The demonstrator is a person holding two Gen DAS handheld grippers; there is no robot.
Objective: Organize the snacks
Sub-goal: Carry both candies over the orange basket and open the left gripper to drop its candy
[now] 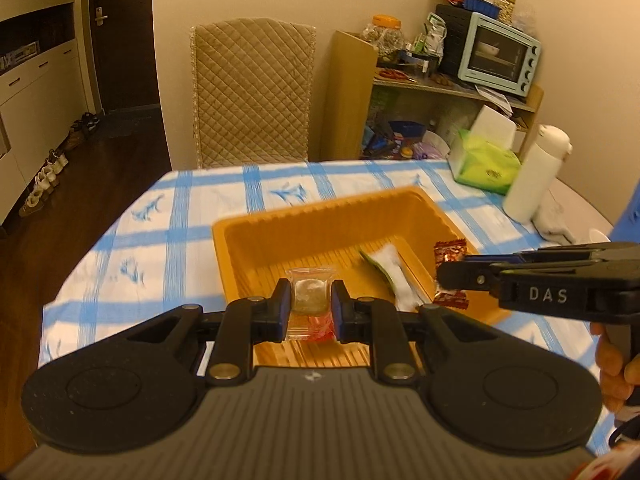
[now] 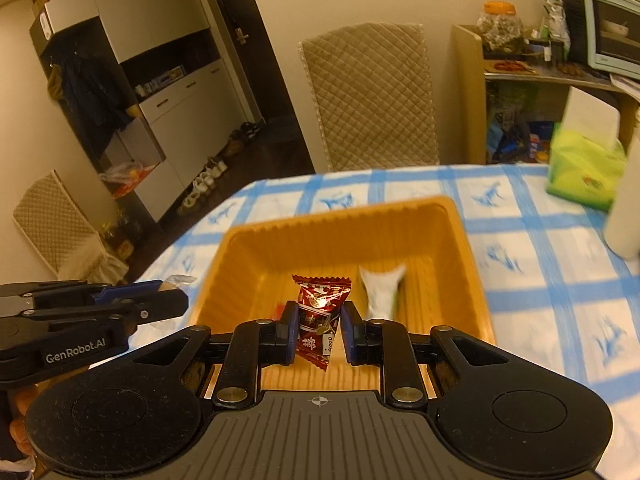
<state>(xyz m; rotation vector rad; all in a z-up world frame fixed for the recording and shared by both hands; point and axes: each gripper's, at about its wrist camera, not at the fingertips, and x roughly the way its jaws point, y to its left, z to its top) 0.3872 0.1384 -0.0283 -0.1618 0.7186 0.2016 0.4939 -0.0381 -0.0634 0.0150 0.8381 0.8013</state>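
An orange tray [image 1: 320,216] [image 2: 460,240] sits on the blue-checked tablecloth. My left gripper [image 1: 311,300] is shut on a clear packet with a pale round snack [image 1: 311,294] and holds it over the tray's near side. My right gripper [image 2: 319,322] is shut on a red candy packet [image 2: 322,300] and holds it above the tray. The red packet also shows in the left wrist view [image 1: 450,252], at the tray's right edge. A white and green packet [image 1: 394,270] [image 2: 382,286] lies inside the tray.
A green tissue pack [image 1: 486,162] and a white bottle [image 1: 534,172] stand at the table's far right, with a grey cloth [image 1: 554,218] beside them. A quilted chair [image 1: 252,88] stands behind the table. A cluttered shelf with a blue toaster oven [image 1: 498,54] is at the back right.
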